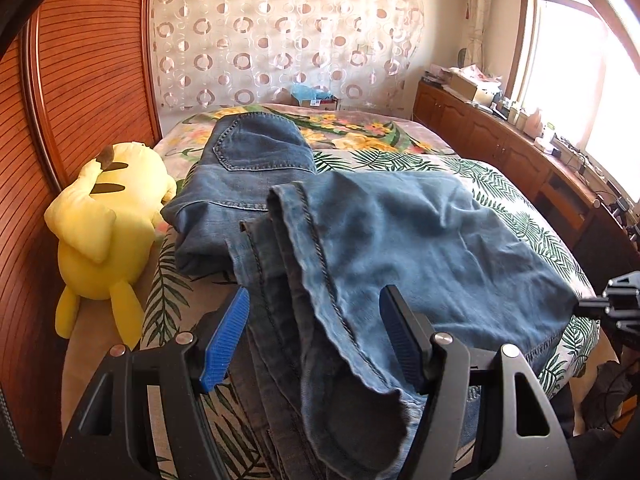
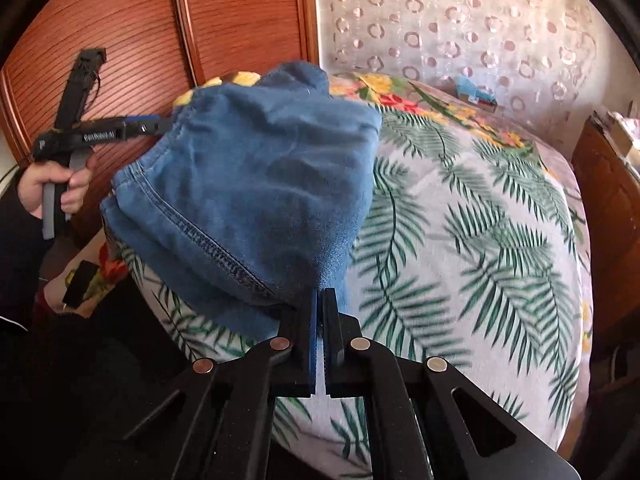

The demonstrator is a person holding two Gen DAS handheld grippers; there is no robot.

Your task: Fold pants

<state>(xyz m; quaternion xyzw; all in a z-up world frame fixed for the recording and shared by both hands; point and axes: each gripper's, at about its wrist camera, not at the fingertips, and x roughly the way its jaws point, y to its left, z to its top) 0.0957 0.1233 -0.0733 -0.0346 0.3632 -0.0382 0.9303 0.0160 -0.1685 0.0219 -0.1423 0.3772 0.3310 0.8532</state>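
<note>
Blue jeans (image 1: 380, 240) lie partly folded on the leaf-print bed cover (image 1: 532, 224): the waist and back pocket are far, the legs come toward me. My left gripper (image 1: 316, 292) stands open over the near leg, with a bunched seam edge lying loosely between its blue pads (image 1: 228, 340). In the right wrist view, my right gripper (image 2: 323, 292) is shut on a corner of the jeans (image 2: 260, 184) by the hem and holds it up off the bed cover (image 2: 460, 240). A hand (image 2: 60, 184) holds the left gripper (image 2: 100, 132) at the far left.
A yellow plush toy (image 1: 108, 232) lies at the bed's left edge against a slatted wooden panel (image 1: 80, 80). A low wooden cabinet (image 1: 500, 148) with clutter on top runs along the right under a bright window (image 1: 568, 64). A patterned curtain (image 1: 280, 32) hangs behind.
</note>
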